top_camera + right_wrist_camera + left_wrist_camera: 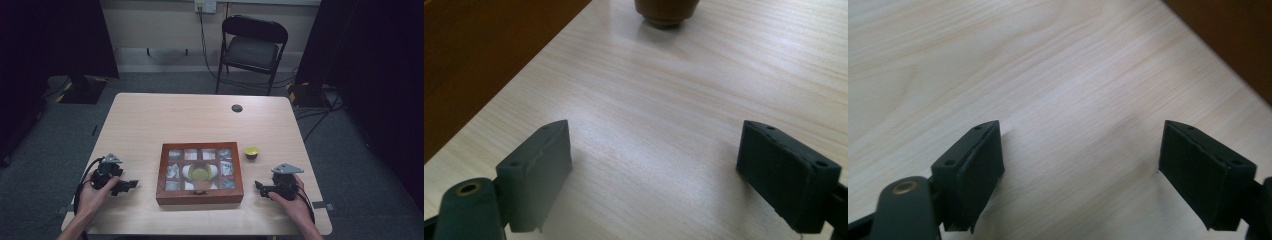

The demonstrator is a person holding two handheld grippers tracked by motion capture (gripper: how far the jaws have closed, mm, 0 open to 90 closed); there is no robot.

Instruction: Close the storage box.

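Setting: you sit in an office-like recording room. Evidence: grey carpet floor (150, 82); black folding chair (252, 47) against the wall; wall socket (205, 5) with trailing cables (207, 55); pale wood-laminate table (175, 120); dark curtains (380, 70) at both sides.

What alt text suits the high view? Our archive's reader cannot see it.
A brown wooden box with a glass-paned lid sits on a pale wooden table, flanked by a person's two hand-held black grippers, left and right, both open and empty. A small yellow-topped brown capsule stands just right of the box.
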